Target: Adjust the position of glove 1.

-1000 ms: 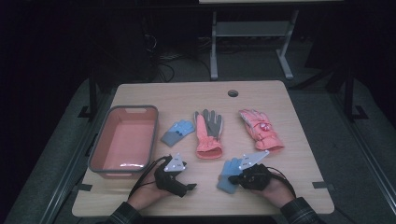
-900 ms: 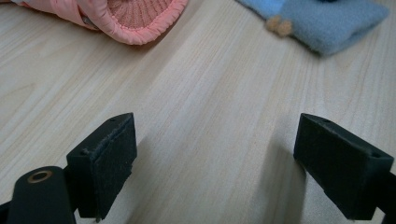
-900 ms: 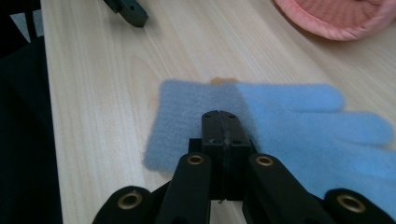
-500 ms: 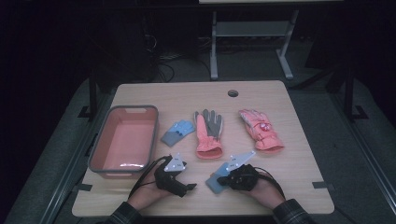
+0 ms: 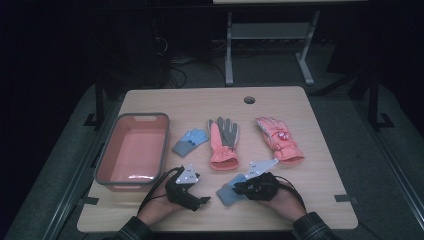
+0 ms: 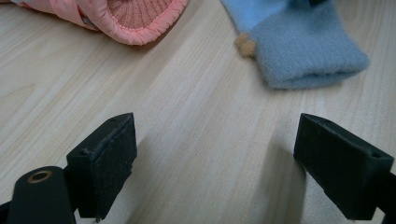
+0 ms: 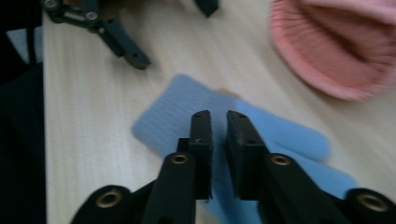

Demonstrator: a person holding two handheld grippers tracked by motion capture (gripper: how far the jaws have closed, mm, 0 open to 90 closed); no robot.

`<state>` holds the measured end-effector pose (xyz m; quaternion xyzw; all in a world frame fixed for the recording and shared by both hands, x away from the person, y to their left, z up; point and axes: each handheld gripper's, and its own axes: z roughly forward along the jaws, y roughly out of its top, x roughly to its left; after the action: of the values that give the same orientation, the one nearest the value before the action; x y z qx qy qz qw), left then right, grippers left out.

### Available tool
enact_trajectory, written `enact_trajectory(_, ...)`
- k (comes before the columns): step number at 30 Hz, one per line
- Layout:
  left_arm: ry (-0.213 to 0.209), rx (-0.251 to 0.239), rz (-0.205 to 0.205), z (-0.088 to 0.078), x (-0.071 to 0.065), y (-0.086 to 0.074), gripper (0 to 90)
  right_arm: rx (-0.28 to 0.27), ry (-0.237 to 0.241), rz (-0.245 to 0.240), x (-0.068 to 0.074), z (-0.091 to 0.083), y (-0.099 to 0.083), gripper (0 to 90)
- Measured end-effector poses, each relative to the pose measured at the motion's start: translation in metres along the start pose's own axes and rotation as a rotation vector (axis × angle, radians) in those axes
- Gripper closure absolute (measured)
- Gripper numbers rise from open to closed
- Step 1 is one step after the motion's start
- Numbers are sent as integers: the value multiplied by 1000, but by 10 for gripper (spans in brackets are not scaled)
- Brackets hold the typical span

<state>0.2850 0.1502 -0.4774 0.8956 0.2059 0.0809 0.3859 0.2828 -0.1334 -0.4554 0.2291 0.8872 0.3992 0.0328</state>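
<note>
High view: the right tool point(image 5: 240, 186) sits low and right of centre over a blue glove point(image 5: 229, 194) near the bench's point(image 5: 320, 200) front edge; its jaws have just been opening and stand narrowly apart, the glove beneath them. At lower centre, the left tool point(image 5: 196, 194) gapes wide over bare wood.

Bare table point(image 5: 320, 200) lies along the far edge and right edge. The tub point(image 5: 132, 150) blocks the left edge; gloves point(image 5: 223, 140) crowd the middle.
</note>
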Motion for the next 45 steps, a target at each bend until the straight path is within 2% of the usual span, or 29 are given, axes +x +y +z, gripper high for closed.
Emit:
enact_trajectory(1,0,6,4,0,0,0,124,-13,-28,25,-7,-8,-4,698)
enact_trajectory(2,0,6,4,0,0,0,124,-25,-46,29,-12,-11,-6,662)
enact_trajectory(3,0,4,2,0,0,0,124,-25,-46,29,-12,-11,-6,662)
enact_trajectory(4,-1,6,8,0,1,0,124,-45,-79,56,-20,-18,-12,606)
enact_trajectory(6,-2,5,6,0,1,1,123,-58,-109,79,-28,-23,-15,648)
enact_trajectory(7,-2,5,6,0,1,1,123,-58,-109,79,-28,-23,-15,648)
enact_trajectory(8,-2,6,6,0,1,1,123,-59,-127,106,-35,-26,-16,701)
enact_trajectory(9,-2,6,6,0,1,1,123,-56,-127,108,-37,-27,-16,730)
enact_trajectory(11,-2,6,6,0,1,1,124,-47,-145,125,-41,-27,-18,731)
enact_trajectory(14,-2,6,6,0,1,1,123,-44,-177,140,-46,-25,-24,583)
enact_trajectory(15,-2,6,6,0,1,1,123,-44,-177,140,-46,-25,-24,583)
enact_trajectory(16,-2,4,7,0,1,1,123,-51,-196,154,-50,-24,-28,504)
enact_trajectory(17,-2,6,5,0,1,1,123,-54,-207,158,-51,-24,-29,462)
enact_trajectory(19,-3,5,6,0,1,1,124,-54,-217,159,-52,-24,-31,438)
enact_trajectory(21,-3,4,6,0,1,1,123,-37,-247,167,-55,-22,-36,382)
enact_trajectory(28,-1,9,13,0,2,1,123,-48,-293,198,-57,-23,-40,316)
enact_trajectory(36,1,22,11,0,3,3,133,-29,-333,190,-60,-21,-42,274)
enact_trajectory(39,14,39,-5,0,5,5,133,-32,-330,201,-60,-21,-42,261)
enact_trajectory(40,16,30,-22,-3,7,7,134,-39,-336,201,-61,-20,-43,221)
enact_trajectory(43,29,17,-55,-6,7,12,157,-34,-338,204,-62,-20,-43,190)
enact_trajectory(45,41,13,-52,-9,9,15,197,-32,-337,203,-62,-20,-43,181)
